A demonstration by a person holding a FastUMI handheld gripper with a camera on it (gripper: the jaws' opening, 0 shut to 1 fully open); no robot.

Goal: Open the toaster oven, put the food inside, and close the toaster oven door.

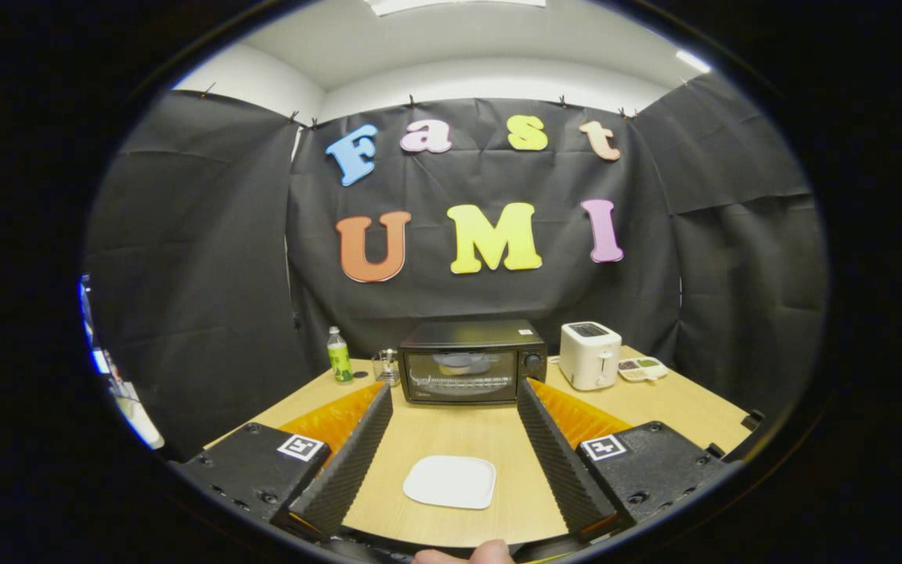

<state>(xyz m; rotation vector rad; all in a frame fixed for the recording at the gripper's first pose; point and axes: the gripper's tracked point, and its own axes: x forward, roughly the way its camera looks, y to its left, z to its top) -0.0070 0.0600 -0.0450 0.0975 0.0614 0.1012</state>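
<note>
**Oven door shut, food looks to be inside**

Toaster oven (472, 362) sits at the back of the table (678, 407), straight ahead and well beyond the gripper (455, 403). Its door is shut. Something round shows through the glass, likely the food. The white plate (451, 481) lies bare between the wide-open fingers, which hold nothing. The job looks about done, so next the gripper likely just backs away. A white toaster (589, 355) and a bottle (339, 356) stand on either side of the oven.

One toaster oven (471, 363), one toaster (589, 356), one plate (450, 482), one bottle (338, 356).
</note>
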